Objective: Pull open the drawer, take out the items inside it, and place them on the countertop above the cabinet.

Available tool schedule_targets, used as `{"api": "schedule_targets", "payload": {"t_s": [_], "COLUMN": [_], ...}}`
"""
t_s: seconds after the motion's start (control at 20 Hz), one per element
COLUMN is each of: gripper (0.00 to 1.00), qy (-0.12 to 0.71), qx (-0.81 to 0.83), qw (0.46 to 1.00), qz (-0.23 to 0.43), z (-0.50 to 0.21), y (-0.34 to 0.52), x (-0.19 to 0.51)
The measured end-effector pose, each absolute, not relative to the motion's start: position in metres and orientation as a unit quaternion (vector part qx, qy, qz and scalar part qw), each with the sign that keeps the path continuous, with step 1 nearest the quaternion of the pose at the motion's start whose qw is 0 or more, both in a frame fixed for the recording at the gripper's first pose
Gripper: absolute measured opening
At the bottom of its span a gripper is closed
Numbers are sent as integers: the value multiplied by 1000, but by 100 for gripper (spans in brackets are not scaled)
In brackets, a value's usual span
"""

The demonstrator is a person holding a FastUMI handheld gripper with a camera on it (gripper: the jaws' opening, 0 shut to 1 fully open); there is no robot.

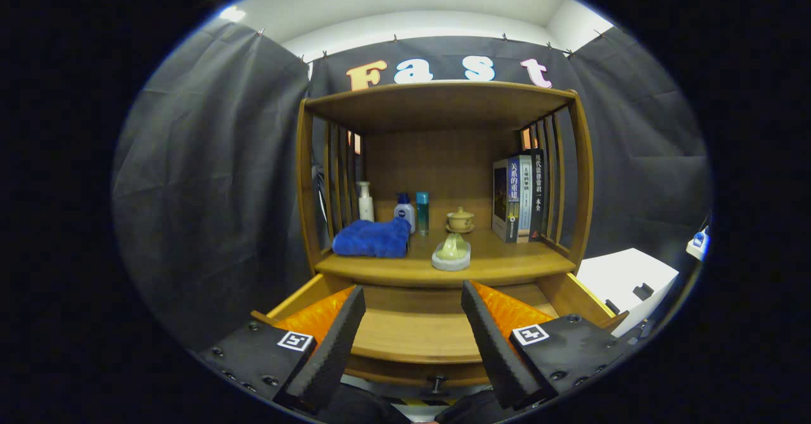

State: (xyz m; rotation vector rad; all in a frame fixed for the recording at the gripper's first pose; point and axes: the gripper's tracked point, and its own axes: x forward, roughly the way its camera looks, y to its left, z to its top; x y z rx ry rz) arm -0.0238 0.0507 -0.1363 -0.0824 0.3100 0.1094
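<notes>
Dark cloth is backing the cabinet (443,177); the drawer (418,335) is standing open, seemingly bare, under the hand-held gripper (412,335), fingers apart, so checking inside is next.

The single fisheye view rides on the hand-held tool (412,341) and looks forward along its two fingers (329,348), which stand spread apart and hold nothing. It faces the wooden cabinet (443,177) head-on, from just above and in front of the pulled-open drawer (415,335), tilted slightly down so the drawer's floor shows between the fingers. The surface (507,262) above the drawer lies just beyond the fingertips, near eye level. The booth's dark cloth wall (209,189) curves around both sides behind the cabinet.
</notes>
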Motion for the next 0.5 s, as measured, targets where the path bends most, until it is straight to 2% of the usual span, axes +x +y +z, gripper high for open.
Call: {"api": "schedule_targets", "payload": {"t_s": [0.5], "gripper": [98], "qy": [163], "qx": [-50], "qw": [985], "qz": [40], "z": [-192], "y": [45], "x": [-61]}}
